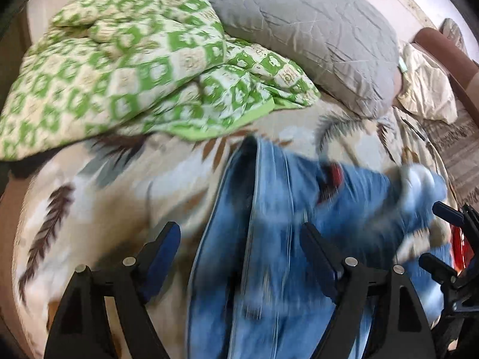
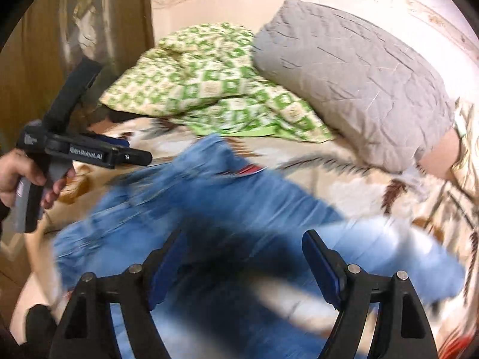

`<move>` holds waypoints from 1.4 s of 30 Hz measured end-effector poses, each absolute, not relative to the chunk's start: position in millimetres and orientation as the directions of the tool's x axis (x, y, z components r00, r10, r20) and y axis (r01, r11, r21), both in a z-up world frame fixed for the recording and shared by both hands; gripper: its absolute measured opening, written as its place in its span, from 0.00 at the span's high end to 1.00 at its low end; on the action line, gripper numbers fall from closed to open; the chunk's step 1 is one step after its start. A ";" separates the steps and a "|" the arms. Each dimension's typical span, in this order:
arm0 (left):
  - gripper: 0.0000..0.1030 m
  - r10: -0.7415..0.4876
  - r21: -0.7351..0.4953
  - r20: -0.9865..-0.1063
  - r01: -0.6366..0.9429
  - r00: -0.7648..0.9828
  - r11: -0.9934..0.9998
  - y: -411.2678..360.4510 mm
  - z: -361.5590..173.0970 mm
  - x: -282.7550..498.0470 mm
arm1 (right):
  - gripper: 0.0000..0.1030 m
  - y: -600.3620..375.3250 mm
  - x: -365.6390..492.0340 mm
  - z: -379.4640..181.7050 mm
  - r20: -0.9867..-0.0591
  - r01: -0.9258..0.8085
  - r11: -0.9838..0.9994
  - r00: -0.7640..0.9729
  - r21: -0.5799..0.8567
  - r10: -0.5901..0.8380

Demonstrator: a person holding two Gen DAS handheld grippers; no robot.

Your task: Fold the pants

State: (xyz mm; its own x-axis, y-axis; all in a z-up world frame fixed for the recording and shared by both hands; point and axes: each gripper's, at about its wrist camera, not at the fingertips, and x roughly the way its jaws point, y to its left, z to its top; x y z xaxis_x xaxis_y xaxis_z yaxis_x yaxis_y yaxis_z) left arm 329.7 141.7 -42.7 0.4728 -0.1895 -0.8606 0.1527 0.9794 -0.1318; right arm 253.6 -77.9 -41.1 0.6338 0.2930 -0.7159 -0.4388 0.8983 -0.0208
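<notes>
Blue jeans [image 1: 284,224] lie in a blurred, folded heap on the feather-print bedsheet [image 1: 98,203]. A red patch [image 1: 335,176] shows on them. My left gripper [image 1: 239,233] hovers over the jeans' left edge with its jaws wide apart and no cloth pinched. In the right wrist view the jeans [image 2: 209,197] spread under my right gripper [image 2: 244,239], which also stands open and grips nothing. A hand holds the left gripper [image 2: 134,149] at the left, above the jeans' far corner. The right gripper [image 1: 440,234] shows at the right edge of the left wrist view.
A green checked quilt [image 1: 119,68] is bunched at the back of the bed, with a grey pillow [image 1: 314,39] to its right. Cream cloth [image 1: 425,89] and a brown rail [image 1: 443,56] lie far right. A brown curtain [image 2: 60,45] hangs at the left beside the wall [image 2: 224,3].
</notes>
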 end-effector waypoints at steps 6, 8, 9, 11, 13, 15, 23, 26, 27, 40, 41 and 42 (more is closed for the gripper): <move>0.20 -0.186 -0.140 -0.892 0.139 0.411 0.980 122.9 -78.6 400.9 | 0.20 -72.9 327.5 -60.9 -0.772 -0.444 0.895 0.584 -0.044 0.252; 0.20 -0.202 -0.155 -0.904 0.152 0.377 0.976 116.7 -93.5 413.8 | 0.20 -69.4 342.5 -72.9 -0.797 -0.455 0.890 0.548 -0.029 0.254; 0.20 -0.206 -0.157 -0.908 0.160 0.366 0.975 114.8 -98.4 417.1 | 0.20 -66.0 351.3 -83.6 -0.814 -0.460 0.888 0.525 -0.028 0.246; 0.39 -0.196 -0.142 -0.917 0.175 0.348 0.974 110.3 -110.3 421.6 | 0.20 -58.8 362.5 -101.6 -0.839 -0.473 0.880 0.494 -0.038 0.229; 0.52 -0.184 -0.114 -0.913 0.205 0.364 0.972 107.3 -109.5 418.8 | 0.23 -56.1 368.8 -113.9 -0.855 -0.479 0.877 0.463 -0.020 0.234; 0.74 -0.197 -0.121 -0.908 0.219 0.369 0.968 109.7 -103.3 415.1 | 0.49 -56.4 373.9 -118.7 -0.860 -0.483 0.874 0.425 0.048 0.282; 0.87 -0.149 -0.119 -0.833 0.090 0.534 0.989 154.2 -51.7 389.2 | 0.87 -15.8 374.6 -89.4 -0.793 -0.553 0.833 0.512 -0.009 0.331; 0.86 -0.105 -0.094 -0.854 0.048 0.510 0.994 168.6 -59.2 393.6 | 0.87 -6.3 391.2 -83.6 -0.772 -0.548 0.837 0.527 0.011 0.356; 0.86 -0.091 -0.084 -0.870 0.036 0.485 0.996 171.6 -68.4 397.5 | 0.87 -2.8 396.7 -86.1 -0.776 -0.543 0.840 0.526 0.009 0.348; 0.19 -0.034 -0.029 -0.866 0.018 0.498 0.999 205.3 -46.2 322.0 | 0.12 -49.5 345.4 -60.1 -0.758 -0.446 0.893 0.563 0.055 0.329; 0.19 -0.044 -0.033 -0.870 0.031 0.491 0.999 207.7 -44.5 305.2 | 0.12 -53.4 325.4 -51.7 -0.746 -0.465 0.883 0.568 0.059 0.349; 0.19 -0.051 -0.036 -0.873 0.040 0.485 0.999 208.8 -43.4 294.4 | 0.12 -53.7 310.7 -47.1 -0.741 -0.482 0.874 0.566 0.059 0.361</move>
State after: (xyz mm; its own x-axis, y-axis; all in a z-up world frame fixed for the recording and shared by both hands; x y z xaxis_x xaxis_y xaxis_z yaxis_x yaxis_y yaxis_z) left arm 294.4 208.8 -43.4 0.4849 -0.0515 -0.8731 0.0405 0.9985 -0.0364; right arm 310.7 -53.7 -47.1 0.5656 0.3615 -0.7412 -0.4818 0.8743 0.0587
